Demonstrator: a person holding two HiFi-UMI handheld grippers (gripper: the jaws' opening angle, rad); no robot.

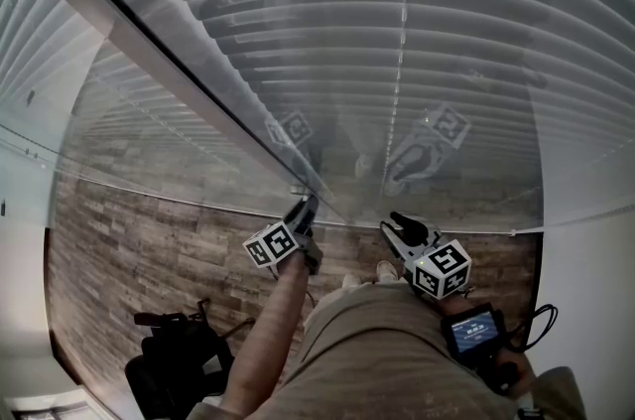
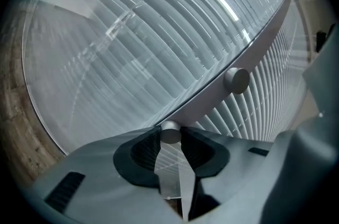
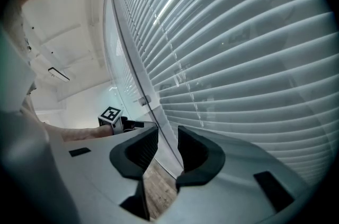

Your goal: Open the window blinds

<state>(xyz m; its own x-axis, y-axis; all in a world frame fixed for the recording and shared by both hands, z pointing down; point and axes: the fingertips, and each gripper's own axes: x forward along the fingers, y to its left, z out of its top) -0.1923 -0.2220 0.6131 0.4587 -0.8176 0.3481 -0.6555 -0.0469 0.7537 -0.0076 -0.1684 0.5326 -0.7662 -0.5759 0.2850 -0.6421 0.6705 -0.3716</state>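
Partly hidden — knob [image 2: 170, 132] in L gripper [image 1: 305, 208] jaws

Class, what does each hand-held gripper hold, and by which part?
The left hand-held gripper clamps the small grey round knob by its sides; the right hand-held gripper holds nothing.

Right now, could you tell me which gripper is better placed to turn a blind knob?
Left. The left gripper is closed on a round knob on the window frame; the right gripper is open, empty and apart from it.
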